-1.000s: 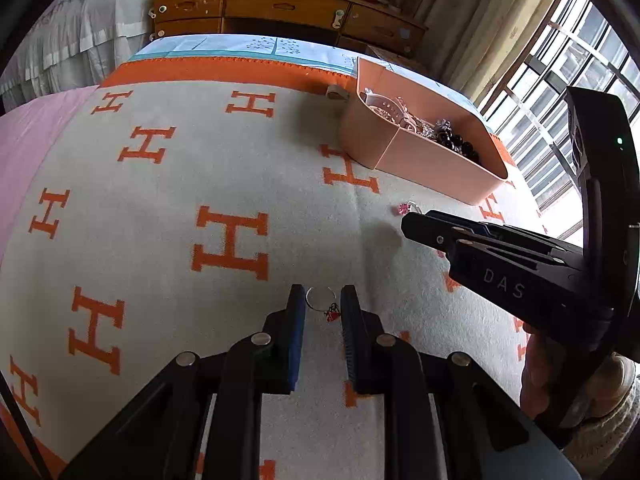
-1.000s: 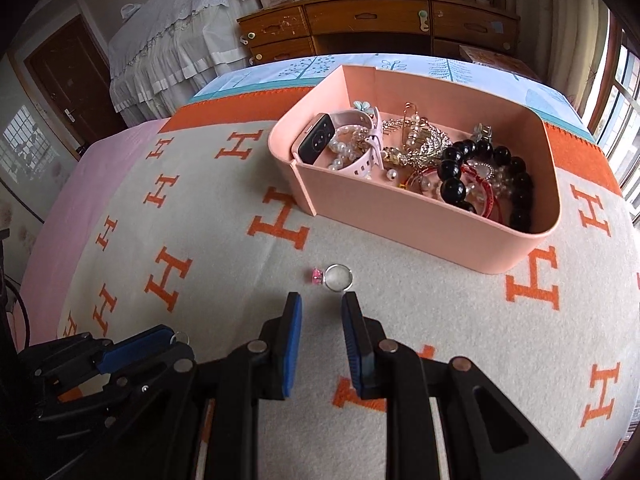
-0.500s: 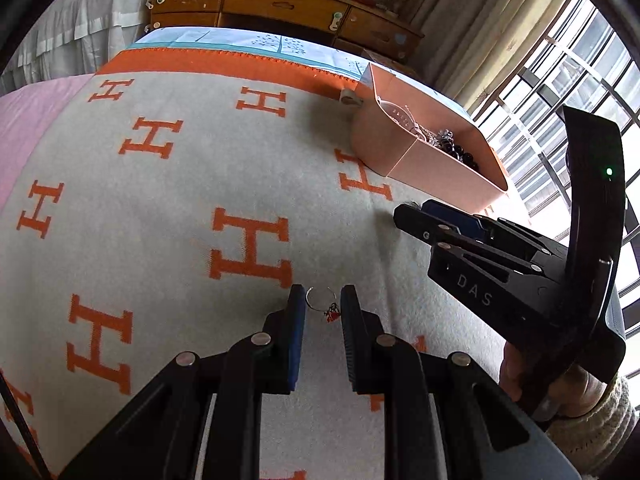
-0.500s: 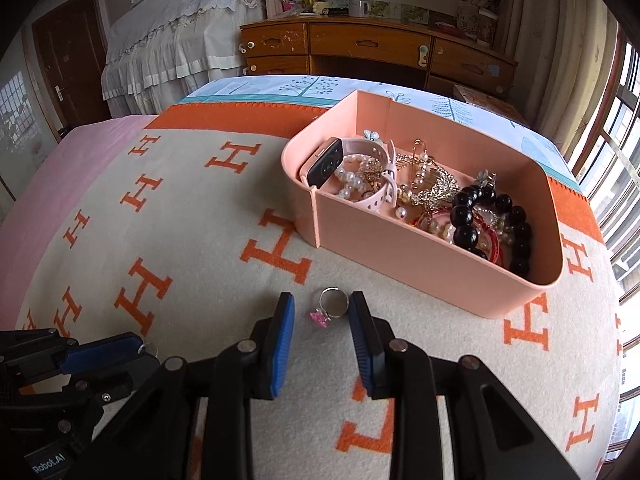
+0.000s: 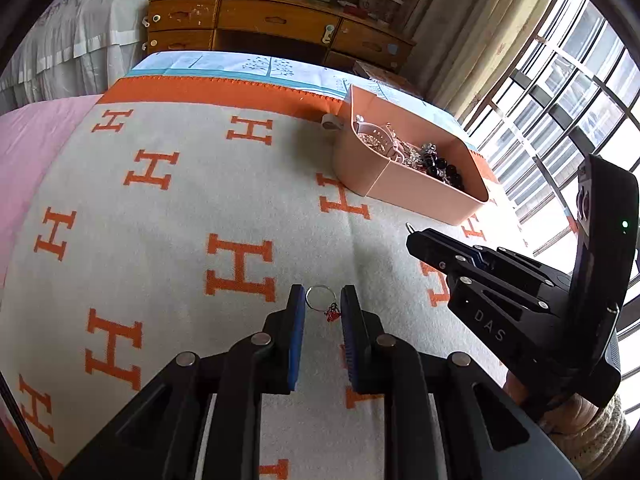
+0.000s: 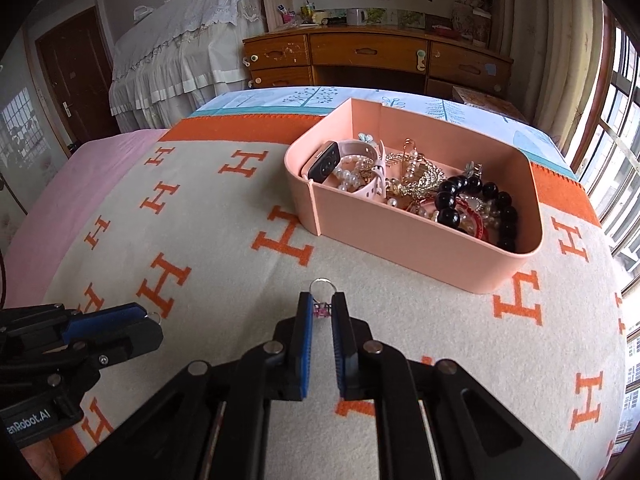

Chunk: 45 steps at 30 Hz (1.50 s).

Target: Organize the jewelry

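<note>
Your right gripper is clenched on the pink-stone ring, box at one o'clock. Your left gripper grips the red-charm ring.

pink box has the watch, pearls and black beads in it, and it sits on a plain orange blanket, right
Not quite: the right wrist view shows the blanket is cream with orange H letters, orange only along its border. The pink box does hold the watch, pearls and black beads.
</note>
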### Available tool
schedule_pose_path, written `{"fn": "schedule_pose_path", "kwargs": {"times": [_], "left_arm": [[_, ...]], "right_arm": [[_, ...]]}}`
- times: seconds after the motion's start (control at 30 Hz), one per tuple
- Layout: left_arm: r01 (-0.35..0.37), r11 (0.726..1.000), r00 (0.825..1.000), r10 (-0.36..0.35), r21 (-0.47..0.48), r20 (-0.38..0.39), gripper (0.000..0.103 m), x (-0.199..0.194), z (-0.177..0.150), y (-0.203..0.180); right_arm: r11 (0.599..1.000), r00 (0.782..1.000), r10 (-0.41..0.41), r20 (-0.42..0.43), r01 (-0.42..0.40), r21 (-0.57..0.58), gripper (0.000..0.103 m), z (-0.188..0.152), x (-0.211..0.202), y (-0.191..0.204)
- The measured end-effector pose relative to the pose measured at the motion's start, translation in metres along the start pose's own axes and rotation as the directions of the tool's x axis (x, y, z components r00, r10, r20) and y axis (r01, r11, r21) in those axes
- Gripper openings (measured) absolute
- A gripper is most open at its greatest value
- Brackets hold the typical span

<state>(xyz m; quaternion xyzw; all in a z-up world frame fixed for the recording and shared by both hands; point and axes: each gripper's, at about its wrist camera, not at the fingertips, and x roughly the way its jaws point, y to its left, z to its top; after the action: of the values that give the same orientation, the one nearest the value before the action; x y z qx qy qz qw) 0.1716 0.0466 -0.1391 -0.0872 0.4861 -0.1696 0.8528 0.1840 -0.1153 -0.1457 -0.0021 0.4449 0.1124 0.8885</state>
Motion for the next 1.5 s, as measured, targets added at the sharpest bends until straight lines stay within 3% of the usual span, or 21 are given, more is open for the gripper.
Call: {"fn": "schedule_pose_path", "kwargs": {"times": [0.2,0.33,0.43,0.53,0.7,0.73,0.77,0.8,0.87,0.97,1.07,1.3,1.5], "left_arm": [[0.024,0.996,0.999,-0.028,0.086,0.047,0.016,-0.028,0.044,-0.040],[0.048,0.988,0.995,-0.060,0.147,0.076,0.016,-0.042,0.089,-0.078],[0.024,0.981,0.993,-0.046,0.193,0.111,0.016,-0.044,0.120,-0.108],[0.006,0.975,0.993,-0.032,0.222,0.112,0.016,-0.031,0.145,-0.134],[-0.032,0.968,0.998,0.018,0.247,0.060,0.016,0.008,0.162,-0.157],[-0.046,0.967,0.998,0.034,0.252,0.052,0.021,0.014,0.163,-0.159],[-0.062,0.965,0.998,0.052,0.255,0.046,0.032,0.020,0.162,-0.161],[-0.090,0.962,0.996,0.079,0.259,0.051,0.035,0.024,0.159,-0.160],[-0.145,0.952,0.989,0.131,0.269,0.071,0.054,0.029,0.156,-0.157],[-0.161,0.957,0.986,0.146,0.243,0.076,0.079,0.030,0.157,-0.146],[-0.154,0.964,0.987,0.140,0.217,0.078,0.083,0.025,0.158,-0.137],[-0.193,0.959,0.978,0.172,0.209,0.115,0.089,-0.002,0.150,-0.131],[-0.252,0.942,0.957,0.208,0.222,0.200,0.089,-0.048,0.126,-0.132]], "right_arm": [[0.999,0.991,0.041,0.124,-0.041,0.004,0.009,0.017,-0.064,-0.019],[0.999,0.976,0.044,0.213,-0.049,0.019,0.009,0.043,-0.106,-0.040],[0.999,0.962,0.029,0.272,-0.039,0.031,0.009,0.066,-0.128,-0.058],[0.999,0.955,0.017,0.296,-0.031,0.043,0.009,0.084,-0.134,-0.074],[0.996,0.972,0.022,0.232,-0.040,0.074,0.010,0.100,-0.104,-0.098],[0.996,0.978,0.015,0.210,-0.033,0.083,0.010,0.100,-0.096,-0.102],[0.995,0.982,0.016,0.186,-0.033,0.090,0.010,0.101,-0.088,-0.105],[0.995,0.987,0.017,0.162,-0.033,0.098,0.011,0.100,-0.080,-0.108],[0.993,0.991,0.011,0.132,-0.026,0.117,0.011,0.097,-0.068,-0.113],[0.990,0.993,0.017,0.114,-0.033,0.136,0.013,0.093,-0.060,-0.122],[0.987,0.993,0.027,0.116,-0.045,0.157,0.022,0.088,-0.060,-0.127],[0.985,0.990,0.024,0.138,-0.047,0.165,0.022,0.080,-0.079,-0.121],[0.987,0.985,0.037,0.167,-0.062,0.147,0.023,0.068,-0.111,-0.100]]}}
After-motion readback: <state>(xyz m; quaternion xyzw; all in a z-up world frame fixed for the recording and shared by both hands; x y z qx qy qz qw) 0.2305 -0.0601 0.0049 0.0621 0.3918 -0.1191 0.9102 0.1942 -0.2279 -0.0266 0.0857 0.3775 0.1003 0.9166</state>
